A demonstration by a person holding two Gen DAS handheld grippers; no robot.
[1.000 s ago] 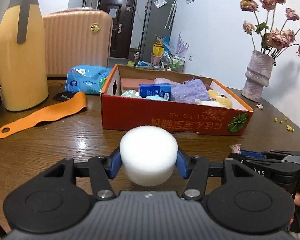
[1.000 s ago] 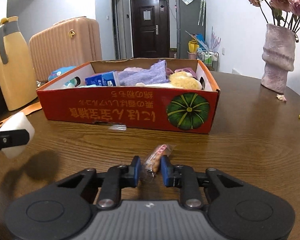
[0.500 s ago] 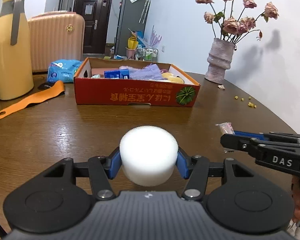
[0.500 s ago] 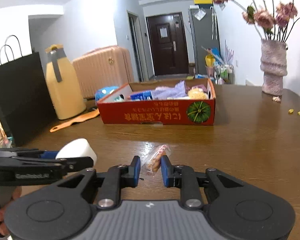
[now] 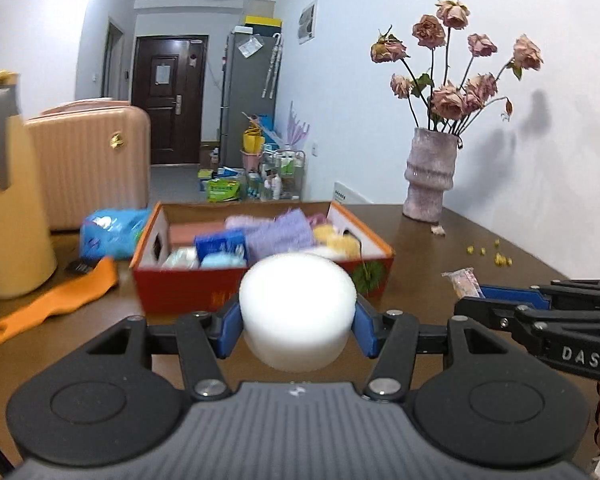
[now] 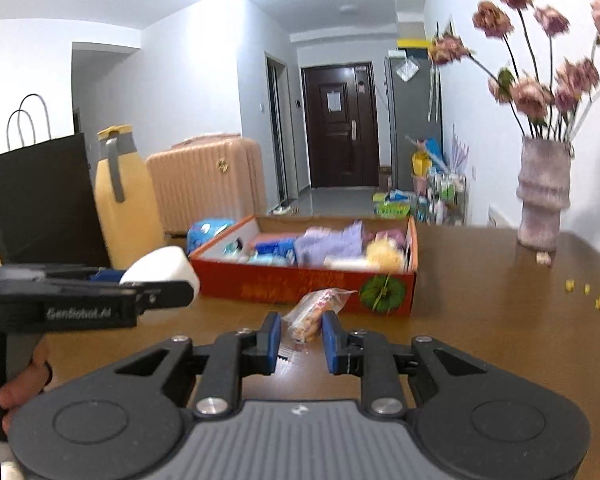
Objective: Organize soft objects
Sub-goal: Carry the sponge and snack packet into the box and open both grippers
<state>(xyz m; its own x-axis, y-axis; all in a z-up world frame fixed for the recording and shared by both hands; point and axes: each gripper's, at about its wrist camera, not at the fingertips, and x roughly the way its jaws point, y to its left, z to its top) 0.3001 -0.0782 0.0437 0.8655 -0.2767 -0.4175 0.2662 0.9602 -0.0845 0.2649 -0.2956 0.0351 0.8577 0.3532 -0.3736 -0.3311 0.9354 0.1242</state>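
Two soft things are in hand above the wooden bench, each pinched by its own tongs. The left tongs are pressed onto a white foam puck, one blue pad against each side of its round wall, and the puck sits square between them. It looks very light and spongy: the wall seems to give a little where the pads meet it, so I judge a gentle squeeze across the widest part is enough, and a harder one would only dent it. Its matt surface should not slip.

The right tongs are nearly closed on a small snack packet in clear crinkly film, gripped by its near end while the far end juts forward and up. That packet is likely light too, but the film is slick and the contents look crumbly, so holding it low across the filled body, not by the sealed edge, seems safer against sliding or crushing.

Ahead of both stands the open orange box with a green pumpkin print, already holding a purple cloth, a blue pack and something yellow and fluffy. Neither item has reached it yet. Free space inside is hard to make out through the blur; the near edge looks the easiest place to release both.
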